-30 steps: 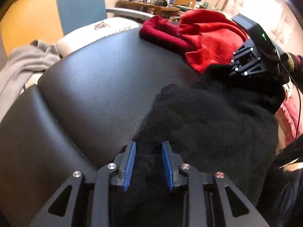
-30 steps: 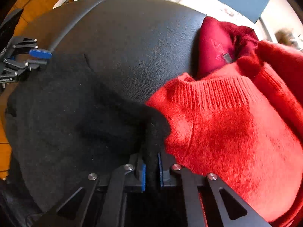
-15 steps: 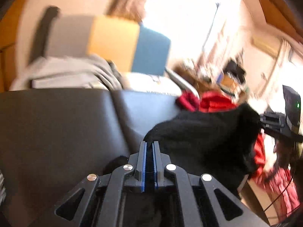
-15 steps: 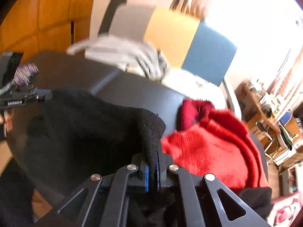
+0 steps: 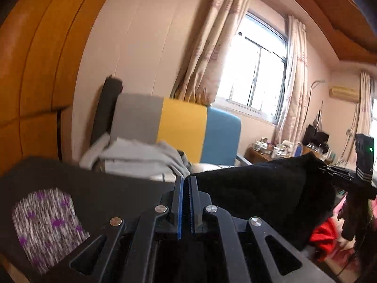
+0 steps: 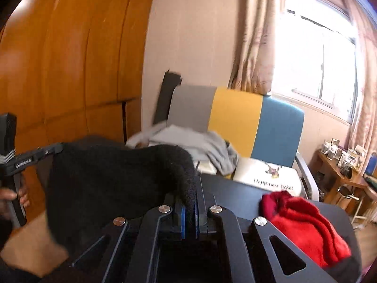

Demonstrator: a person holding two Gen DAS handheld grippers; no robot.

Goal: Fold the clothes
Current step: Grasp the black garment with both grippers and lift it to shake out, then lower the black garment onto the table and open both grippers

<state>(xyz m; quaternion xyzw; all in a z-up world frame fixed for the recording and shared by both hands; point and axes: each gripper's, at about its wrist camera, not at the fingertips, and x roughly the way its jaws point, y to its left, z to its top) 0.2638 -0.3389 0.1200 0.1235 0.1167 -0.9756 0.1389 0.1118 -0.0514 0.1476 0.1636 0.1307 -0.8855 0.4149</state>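
Black knit sweater [image 6: 113, 184] stretched aloft, pinched by left claw [image 5: 187, 202] and right claw [image 6: 190, 208], red sweater [image 6: 304, 221] lying nearby

The black garment [image 6: 113, 184] hangs stretched between the left gripper [image 5: 187, 202] and the right gripper [image 6: 190, 212], filling the gap between them. Ahead of both tools the air is open up to the striped chair back [image 6: 235, 118] and its grey clothes pile [image 6: 188, 141]. The red sweater [image 6: 304, 224] blocks the black surface [image 6: 235, 186] just right of the right gripper.
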